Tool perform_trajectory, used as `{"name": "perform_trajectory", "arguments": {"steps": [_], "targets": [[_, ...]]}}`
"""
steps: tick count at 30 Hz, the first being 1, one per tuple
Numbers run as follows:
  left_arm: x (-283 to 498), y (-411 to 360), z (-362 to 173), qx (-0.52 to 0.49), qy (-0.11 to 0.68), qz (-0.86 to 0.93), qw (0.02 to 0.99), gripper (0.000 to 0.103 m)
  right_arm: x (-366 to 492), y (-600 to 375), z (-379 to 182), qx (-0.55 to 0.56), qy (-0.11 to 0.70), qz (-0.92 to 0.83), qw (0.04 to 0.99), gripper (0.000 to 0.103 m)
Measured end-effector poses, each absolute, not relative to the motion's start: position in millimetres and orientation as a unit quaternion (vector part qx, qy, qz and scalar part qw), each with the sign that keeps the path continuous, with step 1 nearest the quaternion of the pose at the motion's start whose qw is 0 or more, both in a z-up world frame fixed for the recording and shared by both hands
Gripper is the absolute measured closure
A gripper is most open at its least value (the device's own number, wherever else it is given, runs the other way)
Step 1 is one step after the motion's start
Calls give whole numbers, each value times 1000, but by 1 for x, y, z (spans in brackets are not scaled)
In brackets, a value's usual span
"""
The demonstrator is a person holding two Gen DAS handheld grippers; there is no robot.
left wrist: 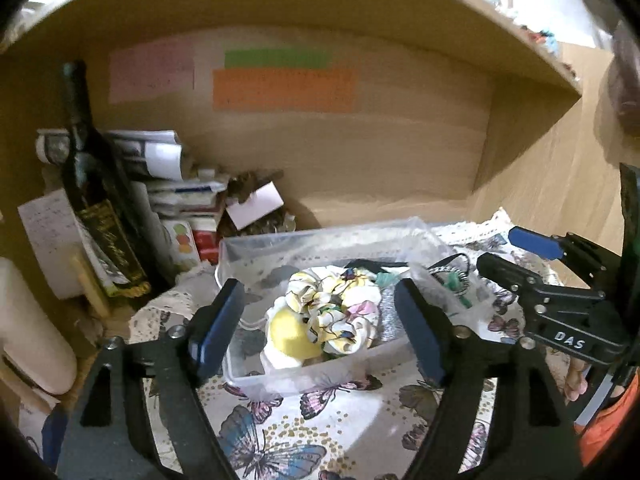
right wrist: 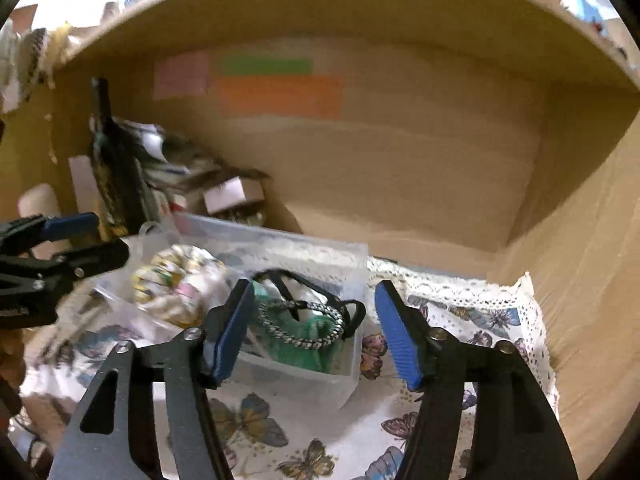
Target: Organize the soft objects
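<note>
A clear plastic box (left wrist: 256,380) sits on a butterfly-print cloth (left wrist: 280,440) inside a wooden shelf. It holds a floral scrunchie (left wrist: 340,312), a yellow soft piece (left wrist: 290,334) and, at its right end, a braided hair band (right wrist: 304,324) on green fabric (right wrist: 308,356) with black bands. My left gripper (left wrist: 320,332) is open, its fingers on either side of the box's near end. My right gripper (right wrist: 316,336) is open, its fingers spanning the box's right end; it also shows in the left wrist view (left wrist: 520,256). Neither holds anything.
A dark bottle (left wrist: 96,184) leans at the left beside stacked boxes and papers (left wrist: 176,192). A white roll (left wrist: 28,328) lies at far left. Coloured paper notes (left wrist: 280,88) are stuck on the shelf's back wall. The shelf's side wall (right wrist: 580,240) stands at the right.
</note>
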State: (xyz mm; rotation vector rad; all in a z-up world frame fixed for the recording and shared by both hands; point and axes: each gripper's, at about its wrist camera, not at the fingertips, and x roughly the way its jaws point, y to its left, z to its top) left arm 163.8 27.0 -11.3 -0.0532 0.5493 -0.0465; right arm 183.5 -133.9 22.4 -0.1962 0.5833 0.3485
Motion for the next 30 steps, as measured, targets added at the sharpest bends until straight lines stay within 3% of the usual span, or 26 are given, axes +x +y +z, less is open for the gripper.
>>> {"name": "perform_trajectory", "arguments": {"steps": [8, 11, 15, 30], "targets": [[120, 22, 14, -14, 215, -20, 976, 2, 137, -144, 61, -47, 232, 215, 948, 18], [102, 21, 21, -9, 198, -26, 980, 0, 124, -145, 69, -36, 221, 228, 947, 15], [84, 20, 23, -15, 192, -42, 980, 0, 107, -146, 70, -37, 201, 222, 953, 0], [50, 20, 11, -21, 171, -40, 984, 0, 95, -151, 52, -23, 219, 208, 953, 0]]}}
